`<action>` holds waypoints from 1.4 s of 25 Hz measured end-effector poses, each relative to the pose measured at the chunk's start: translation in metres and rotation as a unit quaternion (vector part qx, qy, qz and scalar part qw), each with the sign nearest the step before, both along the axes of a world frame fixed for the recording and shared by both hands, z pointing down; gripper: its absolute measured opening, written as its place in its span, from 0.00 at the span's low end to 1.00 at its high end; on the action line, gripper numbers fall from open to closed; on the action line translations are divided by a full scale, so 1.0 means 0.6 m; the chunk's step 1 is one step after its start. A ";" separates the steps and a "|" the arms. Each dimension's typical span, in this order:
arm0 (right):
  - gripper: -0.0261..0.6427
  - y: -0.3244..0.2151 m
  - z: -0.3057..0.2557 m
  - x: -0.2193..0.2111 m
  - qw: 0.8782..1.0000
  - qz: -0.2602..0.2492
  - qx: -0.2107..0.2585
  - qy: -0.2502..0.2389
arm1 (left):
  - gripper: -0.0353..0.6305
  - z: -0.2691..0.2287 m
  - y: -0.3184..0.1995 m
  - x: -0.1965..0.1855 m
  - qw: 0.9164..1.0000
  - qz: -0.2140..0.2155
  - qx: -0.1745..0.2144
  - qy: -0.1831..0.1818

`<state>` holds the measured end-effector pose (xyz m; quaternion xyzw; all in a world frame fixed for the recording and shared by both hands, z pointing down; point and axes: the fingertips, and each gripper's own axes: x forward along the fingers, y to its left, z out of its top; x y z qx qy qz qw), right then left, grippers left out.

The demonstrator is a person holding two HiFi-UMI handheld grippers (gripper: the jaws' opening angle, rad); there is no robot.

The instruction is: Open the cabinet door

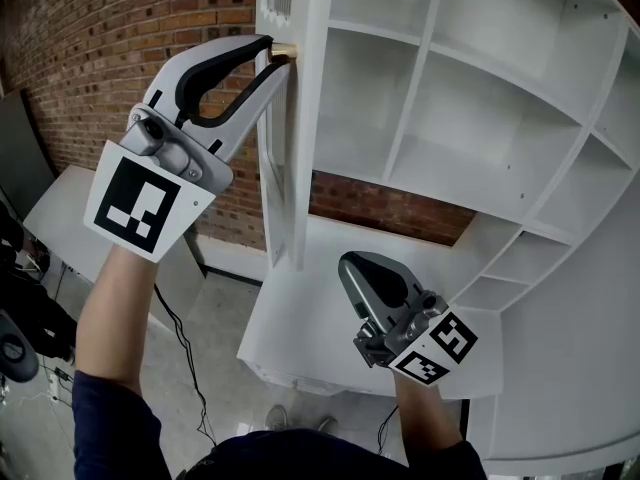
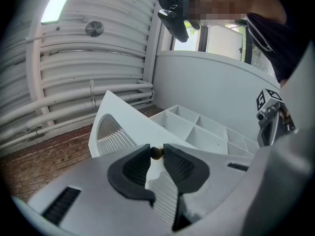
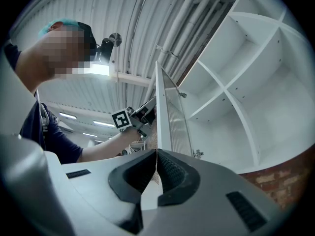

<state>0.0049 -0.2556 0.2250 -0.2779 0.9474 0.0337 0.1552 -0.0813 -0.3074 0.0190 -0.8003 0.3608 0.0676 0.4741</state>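
Observation:
The white cabinet door with a ribbed glass panel stands swung out, edge-on to me, at the left of the open shelf compartments. My left gripper reaches up to the door's top corner. Its pads sit on either side of the small brass knob and touch it. In the right gripper view the door rises straight ahead. My right gripper hangs lower, in front of the shelves and above the counter, with jaws shut and nothing between them.
A brick wall runs behind and to the left of the cabinet. A white counter lies under the shelves. Cables trail on the grey floor, with dark equipment at the far left.

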 end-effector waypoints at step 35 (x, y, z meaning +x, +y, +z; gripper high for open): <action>0.08 0.016 -0.004 -0.048 1.000 -0.003 -0.003 0.001 | 0.19 0.000 0.012 -0.053 1.000 -0.014 0.018 0.008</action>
